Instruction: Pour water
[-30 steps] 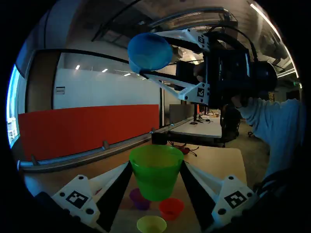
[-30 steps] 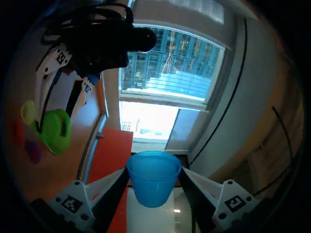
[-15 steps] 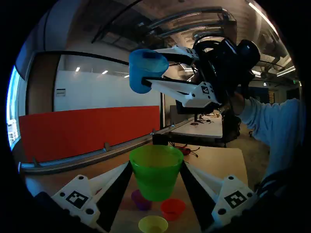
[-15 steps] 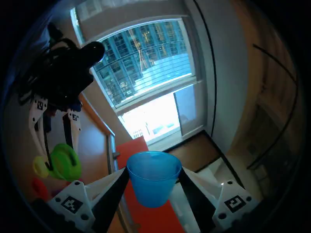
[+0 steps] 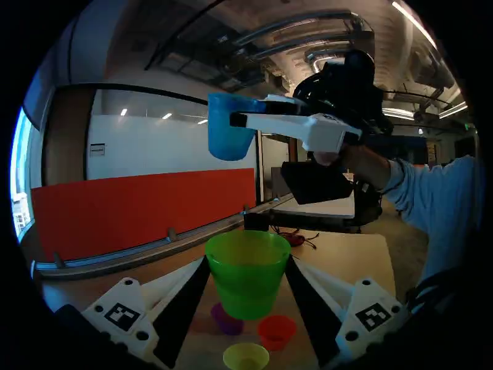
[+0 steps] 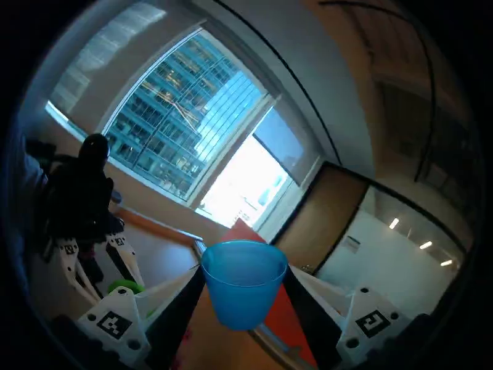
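A green cup (image 5: 248,271) sits upright between my left gripper's (image 5: 248,280) two fingers, which press on its sides, above the wooden table (image 5: 345,250). High in the left gripper view, the right gripper (image 5: 237,120) carries a blue cup (image 5: 227,132), now nearly upright with its rim on top. In the right gripper view the same blue cup (image 6: 243,290) is clamped between my right gripper's (image 6: 244,296) fingers. The left gripper (image 6: 101,259) and a sliver of the green cup (image 6: 125,287) show low at the left there. I see no water in either cup.
Three small cups stand on the table below the green cup: purple (image 5: 223,318), red (image 5: 275,331), yellow (image 5: 246,356). An orange wall panel (image 5: 142,206) runs behind the table. A person's sleeve (image 5: 431,197) fills the right side. A large window (image 6: 179,135) lies ahead.
The right gripper has rolled back from a tipped pose, bringing the blue cup from sideways to nearly upright. The left gripper and green cup have stayed still.
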A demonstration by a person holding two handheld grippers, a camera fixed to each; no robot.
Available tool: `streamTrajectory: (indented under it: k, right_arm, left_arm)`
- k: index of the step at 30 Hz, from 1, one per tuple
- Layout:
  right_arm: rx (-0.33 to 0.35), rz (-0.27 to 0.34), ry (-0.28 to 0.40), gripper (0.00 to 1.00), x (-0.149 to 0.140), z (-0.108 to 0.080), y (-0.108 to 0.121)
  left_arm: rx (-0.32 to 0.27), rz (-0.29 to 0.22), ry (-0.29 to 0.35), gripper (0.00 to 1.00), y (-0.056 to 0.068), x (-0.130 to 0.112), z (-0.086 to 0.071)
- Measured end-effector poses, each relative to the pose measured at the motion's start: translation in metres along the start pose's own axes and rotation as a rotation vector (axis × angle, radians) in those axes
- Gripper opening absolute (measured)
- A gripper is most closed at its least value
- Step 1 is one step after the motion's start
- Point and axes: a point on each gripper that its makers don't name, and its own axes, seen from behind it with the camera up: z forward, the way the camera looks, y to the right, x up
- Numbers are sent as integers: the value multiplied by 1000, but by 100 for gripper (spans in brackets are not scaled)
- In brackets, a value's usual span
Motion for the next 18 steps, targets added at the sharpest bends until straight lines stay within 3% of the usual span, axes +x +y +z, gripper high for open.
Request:
streamTrajectory:
  k: [9, 18]
  right_arm:
    - [35, 273, 2, 90, 4, -4, -8]
    - [75, 435, -8, 90, 9, -5, -17]
  left_arm:
    - [6, 9, -1, 85, -2, 1, -1]
    - [8, 12, 3, 85, -2, 4, -1]
